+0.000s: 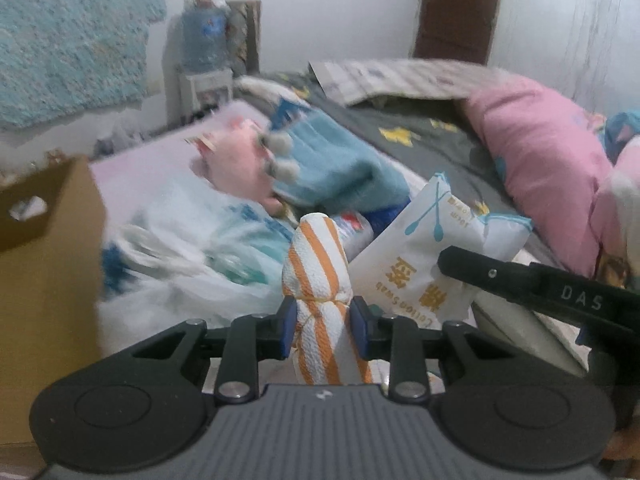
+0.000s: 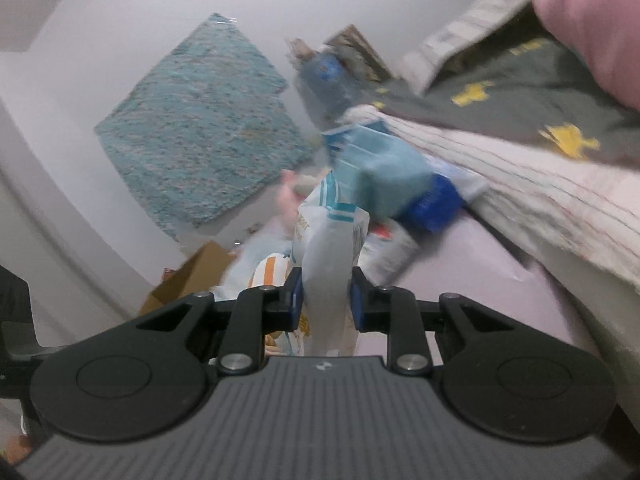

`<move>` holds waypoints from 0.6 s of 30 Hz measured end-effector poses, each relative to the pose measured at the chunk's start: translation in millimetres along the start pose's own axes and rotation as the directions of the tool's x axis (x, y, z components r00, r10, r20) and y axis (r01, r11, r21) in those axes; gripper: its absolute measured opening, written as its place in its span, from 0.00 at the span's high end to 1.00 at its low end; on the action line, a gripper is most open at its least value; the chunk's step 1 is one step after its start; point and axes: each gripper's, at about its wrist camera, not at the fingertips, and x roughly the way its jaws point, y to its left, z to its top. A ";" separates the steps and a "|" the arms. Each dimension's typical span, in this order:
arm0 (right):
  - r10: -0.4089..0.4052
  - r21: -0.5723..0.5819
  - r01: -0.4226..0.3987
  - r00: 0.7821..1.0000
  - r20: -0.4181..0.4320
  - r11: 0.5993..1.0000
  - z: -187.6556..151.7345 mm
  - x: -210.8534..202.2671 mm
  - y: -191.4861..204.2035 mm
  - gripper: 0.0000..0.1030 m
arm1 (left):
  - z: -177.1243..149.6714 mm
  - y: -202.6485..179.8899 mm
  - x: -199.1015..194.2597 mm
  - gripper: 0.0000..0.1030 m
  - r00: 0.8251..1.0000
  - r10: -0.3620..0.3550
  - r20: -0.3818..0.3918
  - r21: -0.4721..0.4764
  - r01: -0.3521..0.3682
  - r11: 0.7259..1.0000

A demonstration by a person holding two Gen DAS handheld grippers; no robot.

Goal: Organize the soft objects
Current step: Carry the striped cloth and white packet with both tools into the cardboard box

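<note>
Left gripper (image 1: 324, 328): jaws drawn in against a rolled orange-and-white striped cloth (image 1: 318, 276), clamped at the point where a thin band cinches the roll; the cloth stands nearly upright between the blue pads (image 1: 289, 326), its upper end rising above the pile beyond.

Right gripper (image 2: 325, 302): jaws closed on a white cotton swab packet (image 2: 328, 256), held on edge, its crimped blue-striped top pointing away from the camera; in the left wrist view the same packet (image 1: 420, 256) sits just beside the striped cloth, to its right, with the black arm of the right gripper (image 1: 556, 292) crossing its lower corner.

Pile behind both held items, on the bed (image 1: 152, 164): a light blue knitted garment (image 1: 340, 164) lying against a pink soft item (image 1: 236, 168); white plastic bags (image 1: 188, 248) in front of these, blurred; a dark blue packet (image 2: 434, 204) under the knitted garment, seen from the right wrist.

Surroundings: brown cardboard box (image 1: 44, 280) at the left edge of the bed; pink pillow (image 1: 544, 168) on a grey sheet with yellow shapes (image 1: 404, 136); teal shaggy rug (image 2: 200, 120) hanging on the white wall; water bottle on a small white stand (image 1: 204, 36) in the corner; both views are motion-blurred, finer detail of the pile cannot be told.
</note>
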 end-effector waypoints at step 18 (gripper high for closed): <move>0.304 -0.174 -0.350 0.920 -0.246 0.920 7.9 87.5 214.1 0.79 | 24.0 161.1 -102.3 0.71 0.948 0.293 0.121 -0.196 -0.266 0.944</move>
